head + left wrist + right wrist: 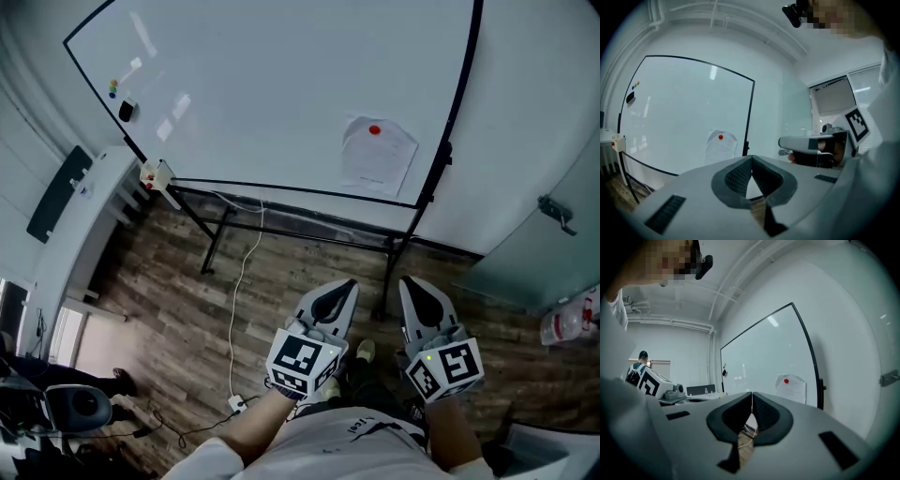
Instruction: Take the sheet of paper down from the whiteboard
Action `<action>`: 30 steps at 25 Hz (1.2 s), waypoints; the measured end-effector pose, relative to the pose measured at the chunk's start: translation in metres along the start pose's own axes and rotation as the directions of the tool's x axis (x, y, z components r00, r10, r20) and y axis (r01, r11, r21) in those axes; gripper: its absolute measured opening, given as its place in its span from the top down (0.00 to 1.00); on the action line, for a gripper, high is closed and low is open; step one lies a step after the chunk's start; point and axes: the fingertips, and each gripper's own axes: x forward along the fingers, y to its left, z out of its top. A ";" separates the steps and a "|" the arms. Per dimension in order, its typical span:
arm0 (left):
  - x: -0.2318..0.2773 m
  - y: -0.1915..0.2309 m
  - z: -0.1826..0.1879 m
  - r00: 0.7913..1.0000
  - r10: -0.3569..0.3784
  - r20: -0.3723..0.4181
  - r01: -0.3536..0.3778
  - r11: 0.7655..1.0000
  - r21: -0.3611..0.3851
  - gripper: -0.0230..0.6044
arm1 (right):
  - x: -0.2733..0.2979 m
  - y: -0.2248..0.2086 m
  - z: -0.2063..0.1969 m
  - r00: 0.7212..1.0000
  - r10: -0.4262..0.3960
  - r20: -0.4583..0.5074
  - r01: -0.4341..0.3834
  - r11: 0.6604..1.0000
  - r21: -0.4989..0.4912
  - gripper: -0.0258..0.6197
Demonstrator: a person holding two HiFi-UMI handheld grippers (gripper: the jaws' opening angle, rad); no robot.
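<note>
A white sheet of paper (377, 155) hangs at the lower right of the whiteboard (262, 84), pinned by a red magnet (375, 130). The paper (721, 146) shows ahead in the left gripper view, and the paper (791, 388) with its magnet appears right of centre in the right gripper view. My left gripper (341, 292) and right gripper (414, 289) are held side by side well short of the board, both shut with nothing between the jaws. The left gripper (751, 159) and the right gripper (752, 393) show tips touching.
The whiteboard stands on a black frame (394, 253) over a wood-pattern floor, with a white cable (242, 281) trailing down. Small magnets and an eraser (125, 110) sit at the board's upper left. A wall is at the right; a person stands far off (636, 367).
</note>
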 end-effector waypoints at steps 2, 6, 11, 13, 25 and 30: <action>0.015 0.017 0.001 1.000 0.017 -0.006 -0.017 1.000 0.004 0.94 | 0.023 -0.011 0.000 1.000 0.008 0.005 -0.008 1.000 -0.001 0.94; 0.045 0.048 0.009 0.998 0.057 -0.014 -0.057 0.998 0.023 0.94 | 0.069 -0.033 0.003 0.999 0.040 0.010 -0.040 0.999 -0.011 0.94; 0.091 0.086 0.025 0.994 0.105 -0.010 -0.104 0.993 0.055 0.94 | 0.123 -0.067 0.014 0.997 0.072 0.018 -0.071 0.997 -0.016 0.94; 0.109 0.099 0.029 0.993 0.118 -0.009 -0.117 0.991 0.066 0.94 | 0.142 -0.080 0.015 0.997 0.082 0.015 -0.082 0.996 -0.019 0.94; 0.184 0.166 0.029 0.991 0.126 -0.037 -0.121 0.986 0.116 0.94 | 0.214 -0.136 -0.002 0.999 0.045 -0.023 -0.045 0.999 -0.007 0.91; 0.218 0.195 0.036 0.999 0.037 -0.036 -0.031 0.986 0.161 0.94 | 0.246 -0.148 -0.006 0.998 -0.029 -0.047 0.028 0.999 -0.034 0.86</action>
